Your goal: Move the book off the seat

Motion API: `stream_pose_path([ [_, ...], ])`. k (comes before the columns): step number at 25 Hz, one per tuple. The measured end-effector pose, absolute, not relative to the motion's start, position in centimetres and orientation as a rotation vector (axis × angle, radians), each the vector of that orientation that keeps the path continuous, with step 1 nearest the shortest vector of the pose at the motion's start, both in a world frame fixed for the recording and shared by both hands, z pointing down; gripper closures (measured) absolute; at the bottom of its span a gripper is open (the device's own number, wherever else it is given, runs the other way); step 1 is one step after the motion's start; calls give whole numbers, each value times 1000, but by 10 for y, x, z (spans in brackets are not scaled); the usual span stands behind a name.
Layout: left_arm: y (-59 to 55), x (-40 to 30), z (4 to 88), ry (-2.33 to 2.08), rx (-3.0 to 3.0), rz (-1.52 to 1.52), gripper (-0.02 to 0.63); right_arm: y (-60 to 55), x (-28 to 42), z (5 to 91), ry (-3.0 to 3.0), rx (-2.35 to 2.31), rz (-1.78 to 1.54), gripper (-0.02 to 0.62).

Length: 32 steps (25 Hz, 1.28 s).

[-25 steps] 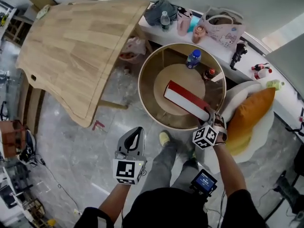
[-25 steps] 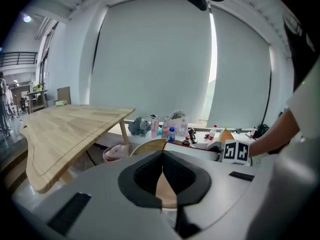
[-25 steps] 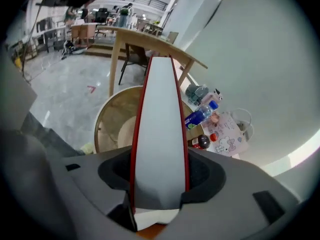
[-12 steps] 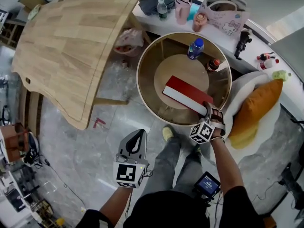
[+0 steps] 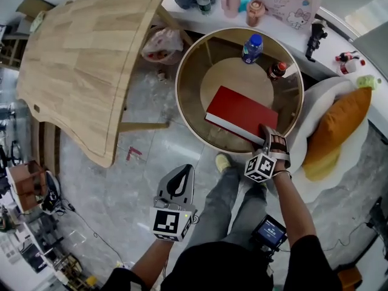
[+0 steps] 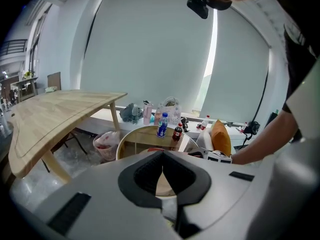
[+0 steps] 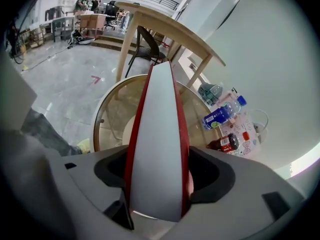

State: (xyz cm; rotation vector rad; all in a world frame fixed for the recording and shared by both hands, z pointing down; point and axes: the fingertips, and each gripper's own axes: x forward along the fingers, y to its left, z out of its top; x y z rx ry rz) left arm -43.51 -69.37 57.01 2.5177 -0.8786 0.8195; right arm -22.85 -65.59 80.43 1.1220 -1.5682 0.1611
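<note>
A red book (image 5: 239,114) with white page edges lies flat on the round glass table (image 5: 182,96). My right gripper (image 5: 268,141) is at its near right corner. In the right gripper view the book (image 7: 157,109) runs out between the jaws of that gripper (image 7: 159,189), which have just been opening; a thin gap shows beside its right cover. The seat, a white chair (image 5: 315,102) with an orange cushion (image 5: 339,126), stands right of the table. My left gripper (image 5: 177,188) hangs over the floor, shut and empty, its tips (image 6: 162,165) together.
A blue bottle (image 5: 252,47) and a small dark bottle (image 5: 277,70) stand on the far side of the glass table. A big wooden table (image 5: 85,59) fills the left. A bin with a pink bag (image 5: 159,46) stands between them. Bags crowd the white ledge (image 5: 285,5).
The book has gone from tilted on its edge to flat on the glass table, and the right gripper sank with it. The left gripper dropped a little.
</note>
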Motion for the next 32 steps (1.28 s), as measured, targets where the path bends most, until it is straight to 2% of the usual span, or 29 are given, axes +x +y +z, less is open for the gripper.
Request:
stream_pose_path([
  [9, -691, -437, 580, -848, 2483, 839, 592, -640, -252, 820, -1624, 1119, 196, 239],
  [20, -688, -429, 583, -818, 2479, 836, 592, -642, -253, 816, -1703, 1065, 298, 233],
  [26, -681, -423, 588, -797, 2474, 838, 592, -639, -244, 827, -1656, 970, 237, 230],
  [32, -670, -420, 588, -785, 2471, 850, 592, -624, -236, 855, -1628, 1019, 466, 230],
])
